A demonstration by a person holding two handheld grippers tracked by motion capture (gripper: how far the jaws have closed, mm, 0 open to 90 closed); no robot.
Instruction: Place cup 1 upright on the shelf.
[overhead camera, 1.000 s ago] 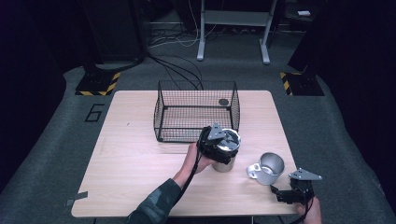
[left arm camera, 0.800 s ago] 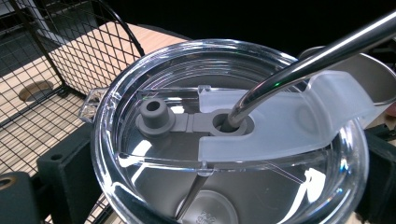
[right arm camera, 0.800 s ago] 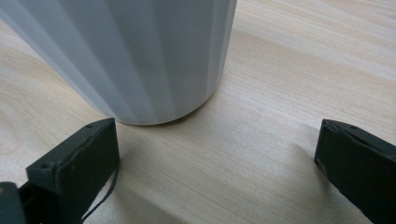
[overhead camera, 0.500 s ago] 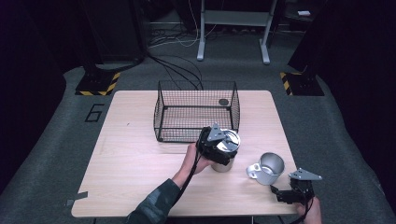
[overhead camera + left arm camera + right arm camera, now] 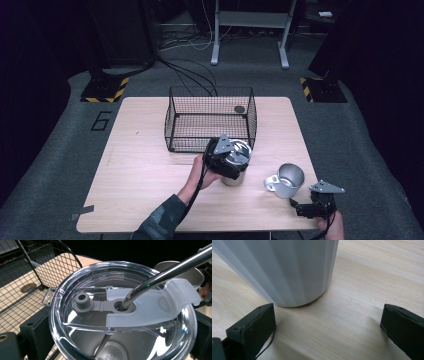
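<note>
A steel tumbler (image 5: 235, 165) with a clear lid (image 5: 120, 310) and a metal straw (image 5: 165, 272) stands on the wooden table (image 5: 145, 165), just in front of the wire basket. My left gripper (image 5: 227, 159) is shut on it, with the black jaws on either side of the lid in the left gripper view (image 5: 117, 340). A white ribbed mug (image 5: 286, 180) with a steel inside stands to its right. My right gripper (image 5: 306, 209) stands open near the table's front edge. Its jaws are spread just short of the mug's base (image 5: 287, 270) in the right gripper view (image 5: 328, 325).
A black wire basket (image 5: 172, 130) stands at the back middle of the table with a small dark disc (image 5: 239, 109) on its floor. Its mesh wall (image 5: 37, 270) is close behind the tumbler. Cables and stand legs lie on the floor beyond the table.
The left gripper and the tumbler have shifted slightly left and toward the basket. The right gripper and the mug have stayed in place.
</note>
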